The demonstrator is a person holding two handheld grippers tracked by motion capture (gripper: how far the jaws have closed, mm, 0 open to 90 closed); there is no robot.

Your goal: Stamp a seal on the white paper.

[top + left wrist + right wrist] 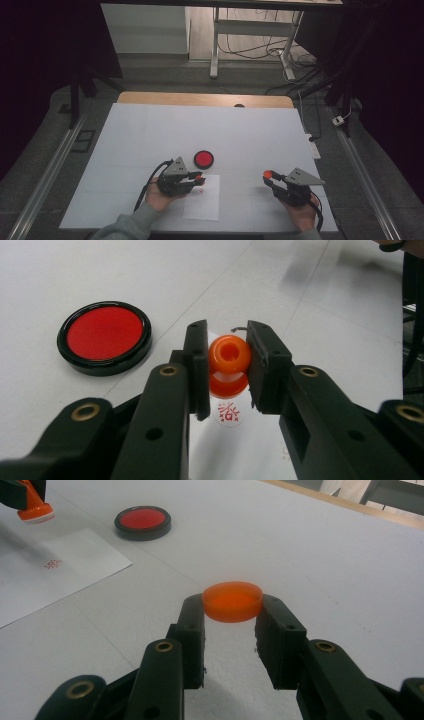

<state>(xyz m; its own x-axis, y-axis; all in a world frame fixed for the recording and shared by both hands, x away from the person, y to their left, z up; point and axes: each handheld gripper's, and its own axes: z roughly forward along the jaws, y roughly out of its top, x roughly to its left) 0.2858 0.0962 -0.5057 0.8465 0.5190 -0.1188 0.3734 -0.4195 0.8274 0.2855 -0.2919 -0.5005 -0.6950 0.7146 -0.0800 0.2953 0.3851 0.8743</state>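
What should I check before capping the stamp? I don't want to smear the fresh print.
1. Left gripper shut on stamp: ok.
2. Right gripper shut on cap: ok.
3. Stamp lifted off paper: ok.
4. Print on paper: ok.
5. Ink pad apart from both grippers: ok.
6. Print dry: cannot tell.

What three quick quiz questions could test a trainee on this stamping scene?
1. True or false: the left tool grips an orange stamp.
2. What does the right tool hold? A) orange cap B) pen C) coin
3. What mark lies on the paper below the stamp?

Key: 1 true. 2 A. 3 A small red stamped print; the red ink pad sits beside the sheet.
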